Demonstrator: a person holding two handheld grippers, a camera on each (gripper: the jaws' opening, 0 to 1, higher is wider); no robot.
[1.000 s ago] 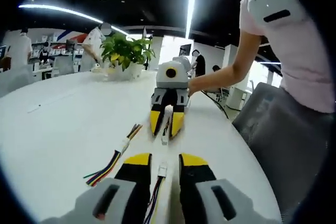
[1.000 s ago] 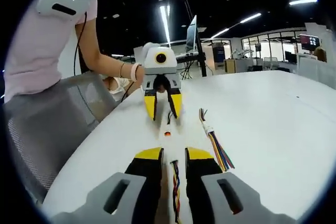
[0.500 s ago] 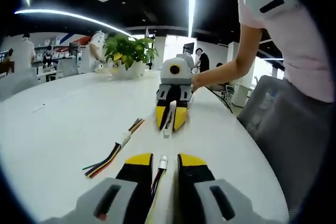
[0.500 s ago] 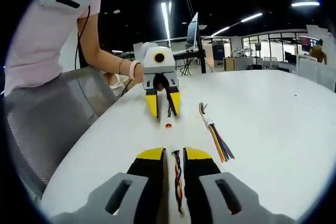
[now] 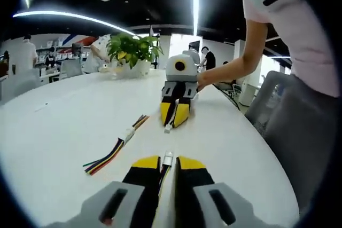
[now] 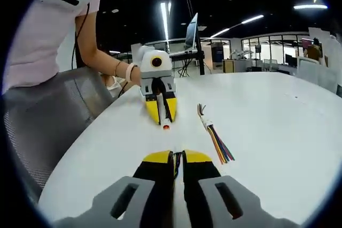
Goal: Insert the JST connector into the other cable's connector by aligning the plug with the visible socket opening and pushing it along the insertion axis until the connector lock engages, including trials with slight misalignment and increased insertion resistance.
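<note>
Approach step. Your left gripper pinches a cable with a white connector; your right gripper pinches the mating connector. They face apart over the desk. Next: align, then close the gap.

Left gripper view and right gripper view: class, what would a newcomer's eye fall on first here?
Two yellow-and-black two-jaw grippers face each other over the white table: the left gripper pinches a multicoloured cable ending in a small white connector, and the right gripper opposite holds its own white connector, a gap between the two. A loose bundle of coloured wires lies beside them, and a leafy green potted plant stands at the table's far end.
</note>
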